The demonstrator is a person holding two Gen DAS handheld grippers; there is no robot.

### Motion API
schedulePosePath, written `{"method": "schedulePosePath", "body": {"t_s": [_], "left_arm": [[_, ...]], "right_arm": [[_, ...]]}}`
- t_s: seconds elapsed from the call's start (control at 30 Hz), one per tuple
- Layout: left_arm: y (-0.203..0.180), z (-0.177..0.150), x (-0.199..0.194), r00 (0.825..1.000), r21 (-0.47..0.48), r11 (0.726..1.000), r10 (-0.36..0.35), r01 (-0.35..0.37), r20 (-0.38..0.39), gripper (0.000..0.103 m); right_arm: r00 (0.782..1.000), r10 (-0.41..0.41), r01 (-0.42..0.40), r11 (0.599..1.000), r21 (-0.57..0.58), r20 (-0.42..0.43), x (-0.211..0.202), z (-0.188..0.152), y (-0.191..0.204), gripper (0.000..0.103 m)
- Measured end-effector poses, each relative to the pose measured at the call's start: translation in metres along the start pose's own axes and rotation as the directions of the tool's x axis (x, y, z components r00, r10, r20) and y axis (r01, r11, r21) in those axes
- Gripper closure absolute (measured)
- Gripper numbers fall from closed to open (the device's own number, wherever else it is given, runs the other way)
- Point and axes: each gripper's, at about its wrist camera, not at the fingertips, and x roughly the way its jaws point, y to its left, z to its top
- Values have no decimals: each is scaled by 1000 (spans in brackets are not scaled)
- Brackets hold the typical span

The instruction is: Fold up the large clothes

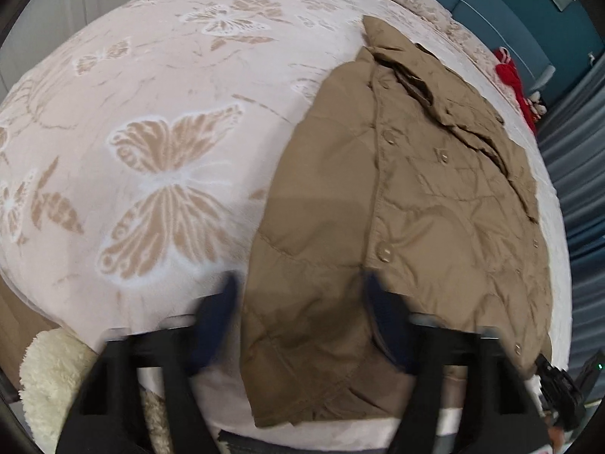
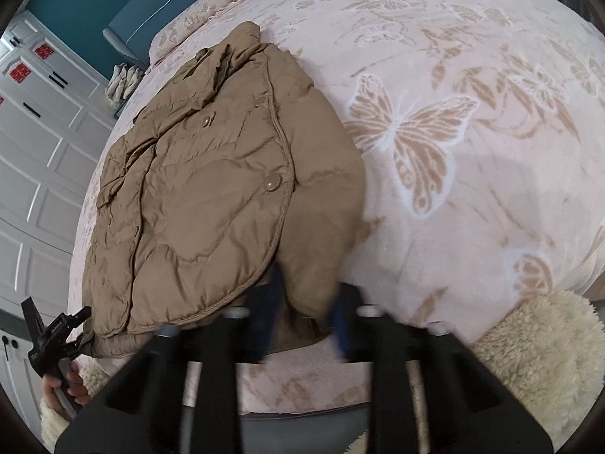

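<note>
Flat on the bed (image 1: 159,75), the jacket (image 1: 397,196) lies partly folded, hem toward me. My left gripper (image 1: 298,291) stands spread wide, fabric between its fingers but not pinched. My right gripper (image 2: 310,295) is spread too, straddling the hem's corner. Fleece (image 2: 537,348) lies beside me.

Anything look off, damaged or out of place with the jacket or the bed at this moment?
Nothing stands out. The tan quilted jacket lies buttoned on the butterfly-print blanket, its collar end rumpled and its hem at the bed's near edge; no tear or stain shows. Both views are blurred near the grippers.
</note>
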Motion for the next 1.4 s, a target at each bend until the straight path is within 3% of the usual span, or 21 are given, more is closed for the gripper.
{"method": "schedulePosePath", "body": {"t_s": [0.03,0.13,0.33,0.57,0.73,0.83,1.03,1.2,1.4], "left_arm": [[-1,-2,-2,1000,2,1000,-24,24,-19,87],[-11,-2,-20,998,46,997,-55,55,-2,101],[-30,-9,-104,990,169,980,-120,106,75,103],[-30,-32,-224,973,274,954,-170,123,157,103],[-33,-23,-268,953,259,960,-174,108,248,103],[-40,4,-254,942,237,970,-132,58,309,103],[-72,78,-194,929,202,978,-34,-44,367,102],[-91,127,-137,931,199,973,41,-120,361,102],[-101,161,-63,936,201,954,152,-222,317,102]], "right_arm": [[1000,12,-12,1000,1,5,-2,0,1,96],[999,27,-26,999,-34,33,-17,2,11,100],[993,87,-69,975,-211,78,-81,-1,41,102],[978,170,-90,866,-492,120,-190,-26,79,102],[931,299,-178,874,-452,212,-218,9,99,102],[914,310,-185,893,-411,261,-201,34,107,102],[918,241,-149,945,-292,314,-141,110,110,102],[928,189,-106,961,-257,321,-98,147,117,102],[950,107,-39,973,-229,295,-30,177,124,101]]}}
